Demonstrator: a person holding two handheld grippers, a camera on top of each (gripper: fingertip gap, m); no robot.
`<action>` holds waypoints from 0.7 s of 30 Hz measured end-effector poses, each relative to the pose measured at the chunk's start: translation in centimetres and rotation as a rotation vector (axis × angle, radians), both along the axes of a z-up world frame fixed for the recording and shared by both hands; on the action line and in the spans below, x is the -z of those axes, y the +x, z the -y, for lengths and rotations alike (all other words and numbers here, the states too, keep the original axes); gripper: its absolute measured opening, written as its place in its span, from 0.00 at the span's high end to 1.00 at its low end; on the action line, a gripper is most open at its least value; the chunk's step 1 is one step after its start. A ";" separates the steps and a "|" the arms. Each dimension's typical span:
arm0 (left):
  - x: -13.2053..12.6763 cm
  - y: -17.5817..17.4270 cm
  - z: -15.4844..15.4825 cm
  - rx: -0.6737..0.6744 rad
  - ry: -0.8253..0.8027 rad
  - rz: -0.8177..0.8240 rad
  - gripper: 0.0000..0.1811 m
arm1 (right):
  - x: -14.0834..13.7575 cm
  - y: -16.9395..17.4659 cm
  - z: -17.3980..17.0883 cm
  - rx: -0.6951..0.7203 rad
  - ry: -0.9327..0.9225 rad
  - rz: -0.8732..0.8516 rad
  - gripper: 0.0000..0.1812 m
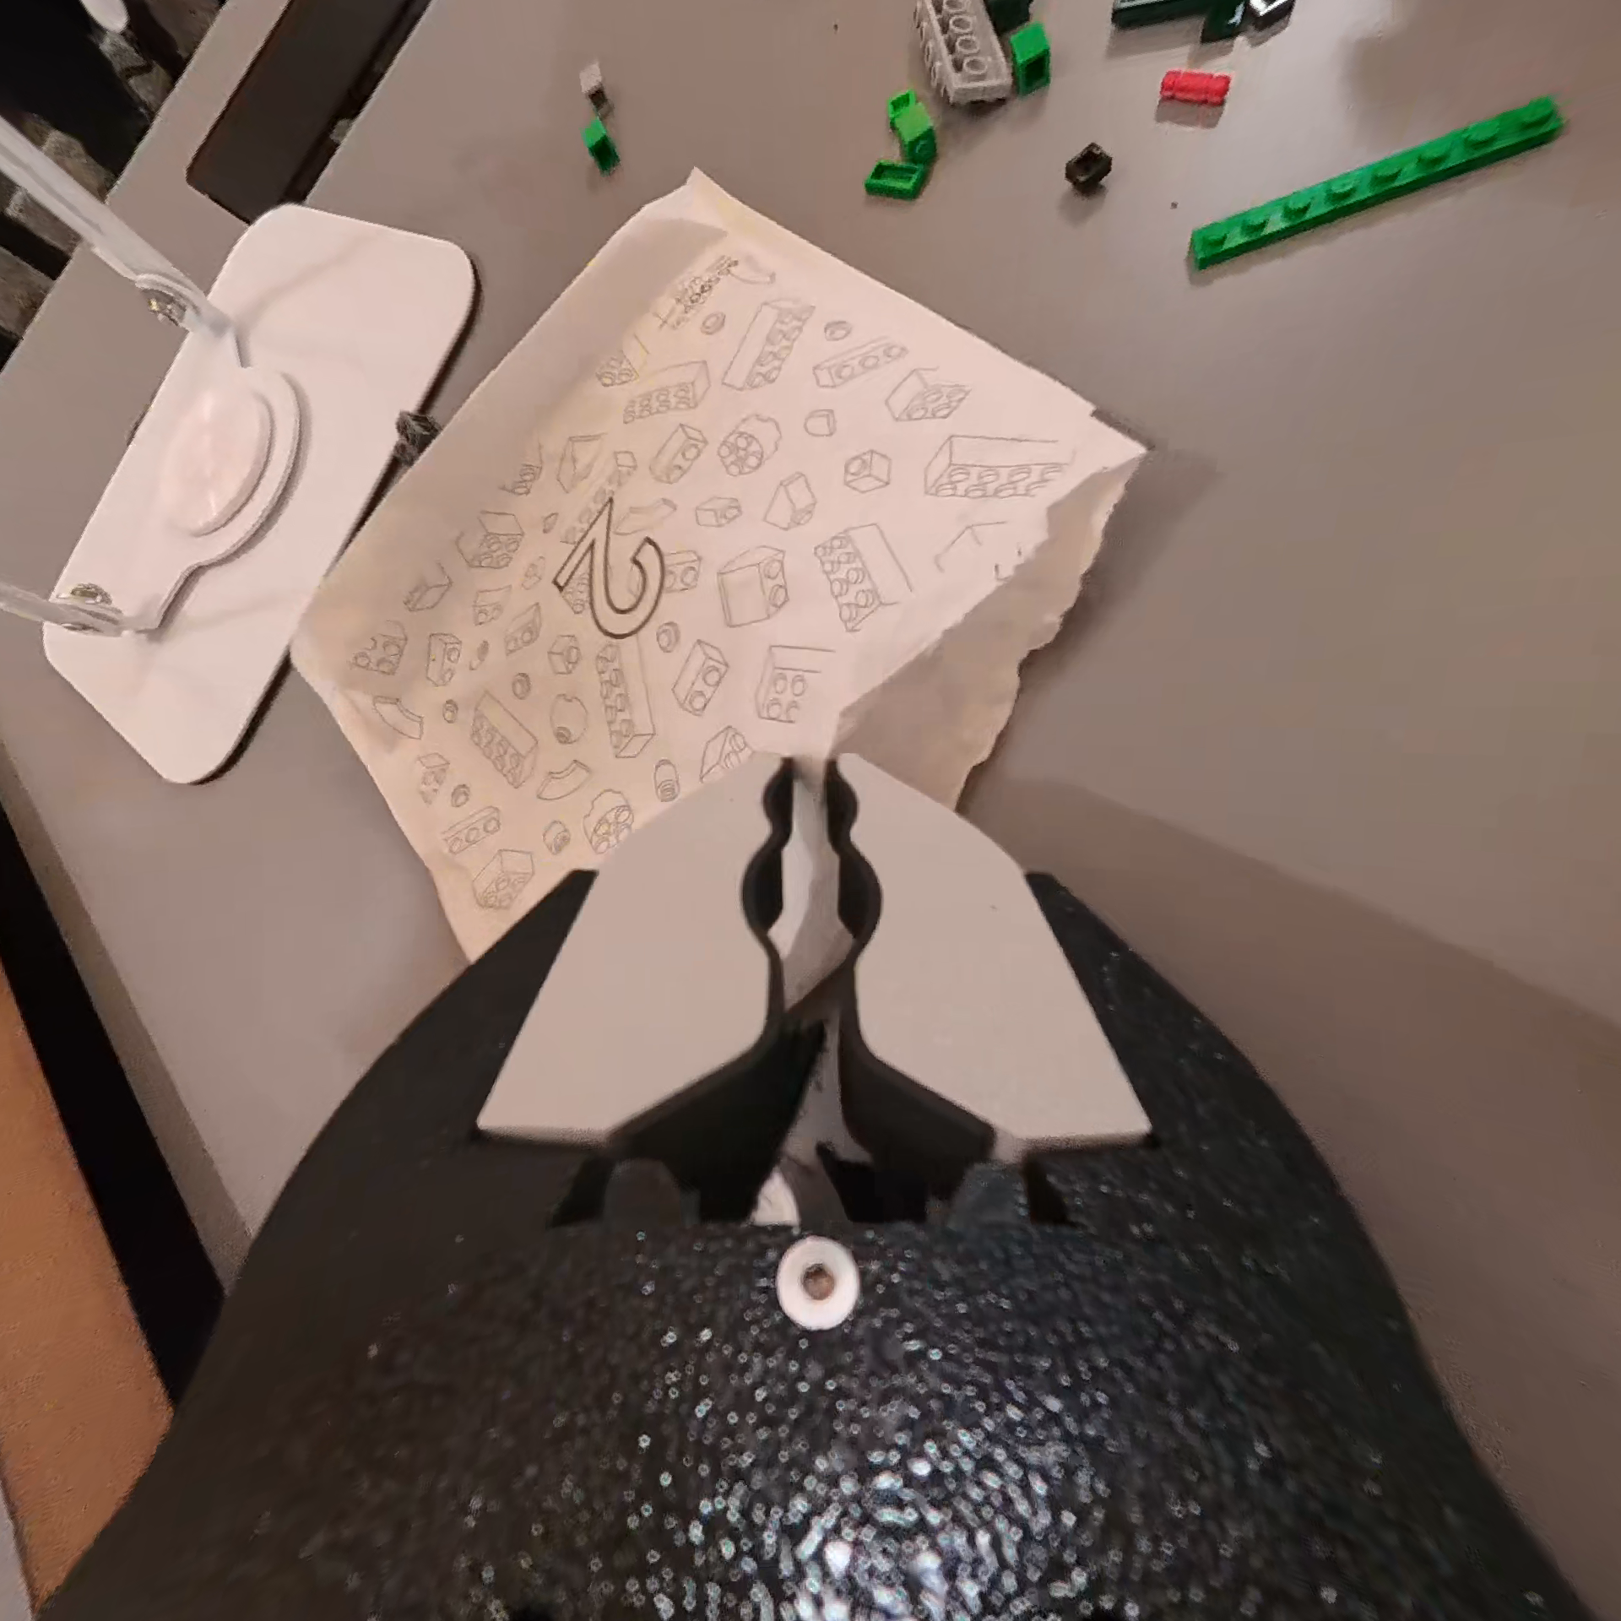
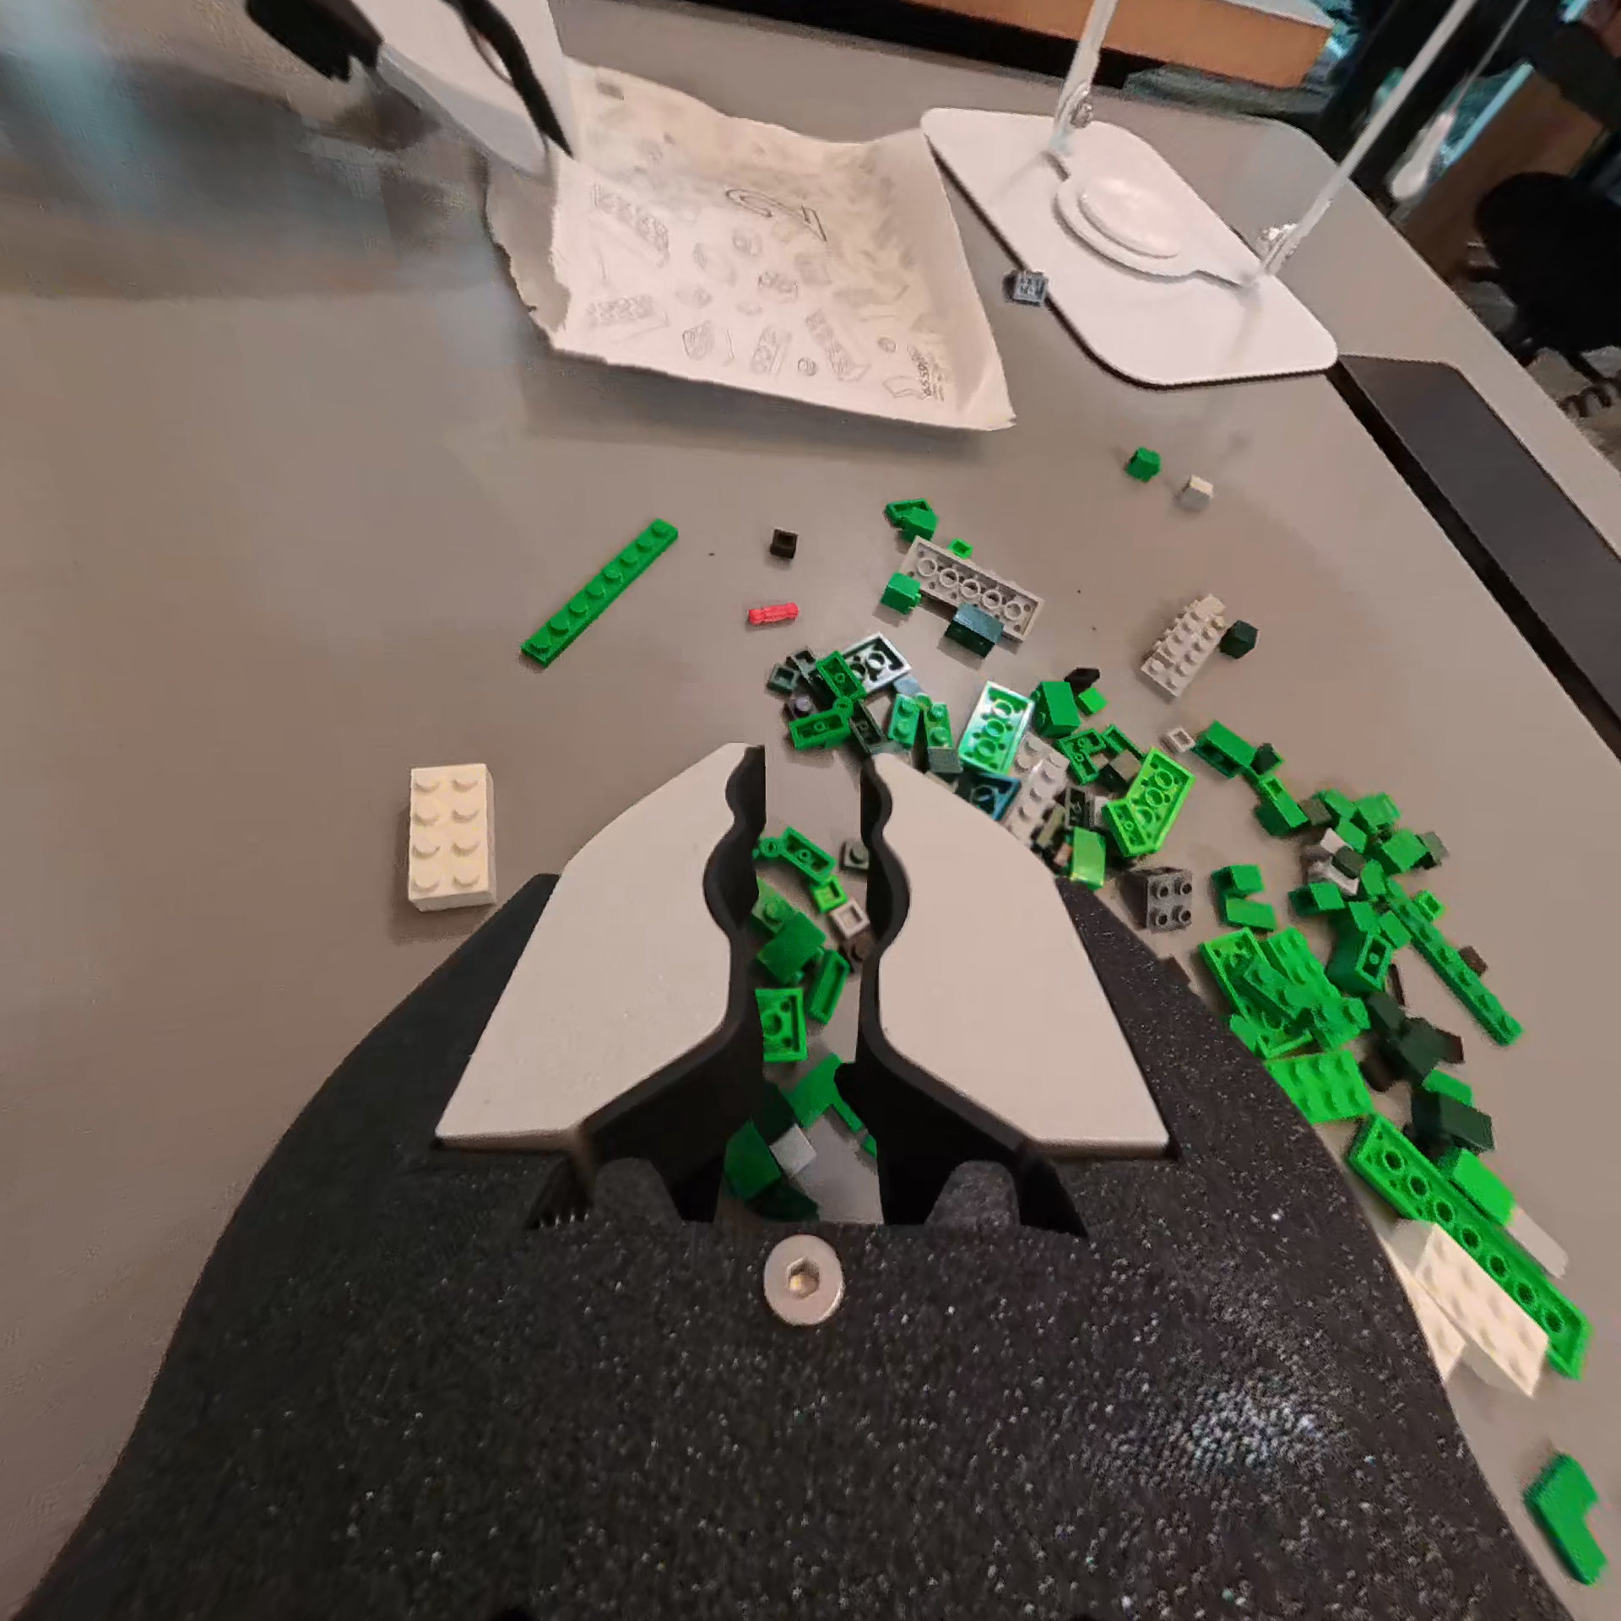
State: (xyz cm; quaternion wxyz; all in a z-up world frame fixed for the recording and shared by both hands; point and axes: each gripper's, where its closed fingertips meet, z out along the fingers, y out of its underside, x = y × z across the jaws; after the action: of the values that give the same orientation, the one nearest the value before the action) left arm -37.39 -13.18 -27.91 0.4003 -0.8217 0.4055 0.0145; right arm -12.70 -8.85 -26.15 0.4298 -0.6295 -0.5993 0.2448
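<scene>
My left gripper (image 1: 811,776) is shut on the torn edge of a white paper bag (image 1: 702,526) printed with brick outlines, which lies on the grey table. The bag also shows in the right wrist view (image 2: 754,272), with the left gripper (image 2: 526,114) at its far corner. My right gripper (image 2: 811,763) is open and empty, hovering over a heap of green, grey and dark loose bricks (image 2: 1053,789). A white 2x4 brick (image 2: 449,835) lies just left of it.
A long green plate (image 1: 1377,197) (image 2: 601,592), a small red piece (image 1: 1195,88) (image 2: 772,613) and a black piece (image 1: 1088,164) lie apart. A white stand base with clear legs (image 1: 254,491) (image 2: 1140,263) sits near the table edge. A dark slot (image 2: 1491,491) cuts into the tabletop. Measured from the fingertips, the small red piece (image 2: 772,613) is 8 centimeters or so from the right gripper and 20 centimeters from the left. It turns up in the left wrist view (image 1: 1200,79) as well.
</scene>
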 end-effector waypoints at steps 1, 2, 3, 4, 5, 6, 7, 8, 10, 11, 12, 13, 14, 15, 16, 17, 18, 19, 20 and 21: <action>0.0 -0.1 -0.1 -0.008 0.007 -0.009 0.92 | 0.0 -0.2 0.0 0.000 0.015 0.002 0.89; 0.0 -0.1 -0.3 -0.019 0.010 -0.015 0.94 | -0.1 -0.3 0.0 0.004 0.031 0.001 0.89; -0.1 -0.3 -0.4 -0.038 0.017 -0.018 0.96 | -0.2 -0.3 -0.1 0.010 0.045 -0.002 0.89; -0.4 -0.6 -0.7 -0.066 0.031 -0.017 0.97 | -0.3 -0.4 -0.2 0.017 0.055 -0.007 0.89; -0.7 -0.7 -0.8 -0.085 0.039 -0.009 0.99 | -0.4 -0.4 -0.3 0.024 0.061 -0.013 0.90; -1.0 -0.7 -0.9 -0.104 0.046 0.007 1.00 | -0.5 -0.3 -0.4 0.031 0.065 -0.017 0.90; -1.3 -0.7 -1.1 -0.125 0.050 0.030 1.00 | -0.5 -0.3 -0.5 0.037 0.068 -0.019 0.90; -1.6 -0.6 -1.2 -0.145 0.048 0.054 1.00 | -0.5 -0.3 -0.6 0.043 0.069 -0.018 0.90; -2.3 -0.6 -1.4 -0.193 0.045 0.093 1.00 | -0.3 -0.2 -0.8 0.053 0.065 -0.008 0.90; -2.5 -0.6 -1.4 -0.218 0.039 0.109 1.00 | -0.1 -0.1 -0.9 0.056 0.066 0.000 0.90; -2.8 -0.4 -1.3 -0.232 0.026 0.126 1.00 | 0.0 0.0 -0.9 0.060 0.070 0.008 0.90; -3.2 -0.2 -1.3 -0.247 0.012 0.144 1.00 | 0.1 0.1 -1.0 0.064 0.075 0.015 0.90; -3.5 0.1 -1.2 -0.258 -0.011 0.158 1.00 | 0.2 0.1 -1.1 0.068 0.077 0.019 0.90; -3.9 0.3 -1.2 -0.270 -0.032 0.168 1.00 | 0.2 0.1 -1.2 0.070 0.076 0.019 0.90; -4.4 0.3 -1.4 -0.290 -0.059 0.180 1.00 | 0.2 0.1 -1.2 0.071 0.074 0.016 0.90; -4.9 0.5 -1.7 -0.312 -0.090 0.210 1.00 | 0.2 0.0 -1.2 0.071 0.071 0.012 0.91; -5.5 0.9 -2.2 -0.323 -0.121 0.253 1.00 | 0.3 -0.1 -1.2 0.071 0.068 0.010 0.91; -6.2 1.3 -2.8 -0.325 -0.136 0.285 1.00 | 0.4 -0.1 -1.2 0.069 0.066 0.013 0.91; -6.7 1.5 -3.6 -0.332 -0.137 0.299 1.00 | 0.6 -0.2 -1.2 0.068 0.066 0.022 0.91; -7.0 1.6 -4.4 -0.338 -0.128 0.290 1.00 | 0.8 -0.2 -1.2 0.070 0.071 0.034 0.91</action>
State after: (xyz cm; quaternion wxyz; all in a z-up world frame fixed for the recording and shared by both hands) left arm -35.82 -8.81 -20.95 0.3934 -0.8951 0.2002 -0.0626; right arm -12.87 -7.61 -26.99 0.4498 -0.6383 -0.5926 0.1974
